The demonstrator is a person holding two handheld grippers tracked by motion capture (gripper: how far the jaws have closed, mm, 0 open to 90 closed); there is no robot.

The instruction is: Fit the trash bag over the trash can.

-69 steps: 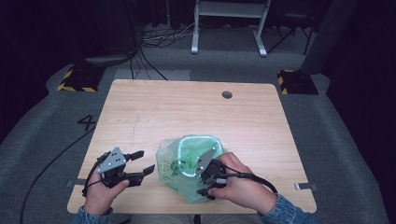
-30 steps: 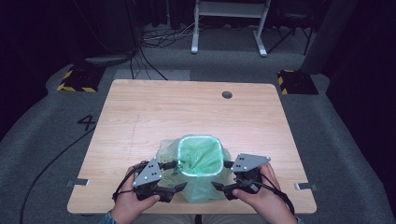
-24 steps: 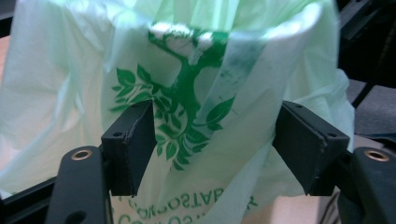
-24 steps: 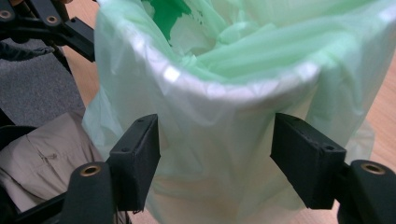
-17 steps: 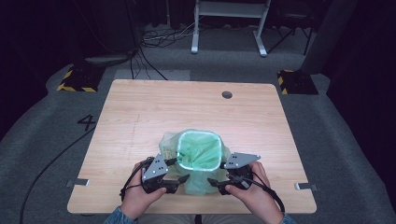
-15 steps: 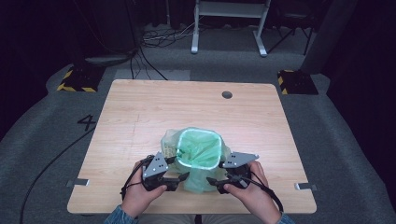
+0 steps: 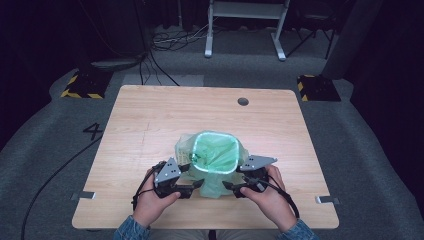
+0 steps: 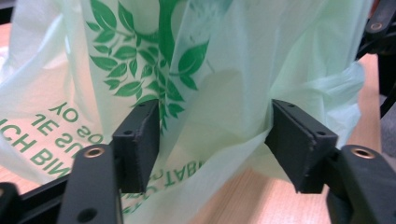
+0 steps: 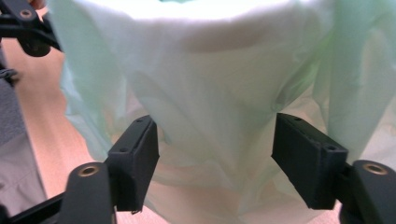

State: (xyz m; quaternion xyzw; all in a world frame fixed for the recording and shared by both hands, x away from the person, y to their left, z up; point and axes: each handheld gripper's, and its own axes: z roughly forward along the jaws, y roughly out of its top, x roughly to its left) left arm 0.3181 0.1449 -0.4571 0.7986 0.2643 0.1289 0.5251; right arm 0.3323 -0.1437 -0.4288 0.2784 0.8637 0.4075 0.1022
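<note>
A pale green bin liner printed with leaves (image 7: pixel 216 152) stands near the table's front edge, its mouth open upward and its loose skirt draped down to the wood. My left gripper (image 7: pixel 195 176) is at its lower left and my right gripper (image 7: pixel 232 177) at its lower right, both pointing inward. In the left gripper view the jaws (image 8: pixel 215 140) stand wide around folds of the liner (image 8: pixel 210 70); they have just been closing slightly. In the right gripper view the jaws (image 9: pixel 215 154) are also wide, with liner film (image 9: pixel 210 70) between them; they have just been opening a little.
The wooden table (image 7: pixel 150 120) has a round cable hole (image 7: pixel 243 101) near its back edge. Beyond it are a white metal frame (image 7: pixel 245 30), floor cables and two yellow-and-black blocks (image 7: pixel 80 85) (image 7: pixel 315 85). Grey carpet surrounds the table.
Both hands have come inward and down to the liner's lower sides. The liner, crumpled and tilted earlier, now stands upright with its mouth open and sits slightly farther back.
</note>
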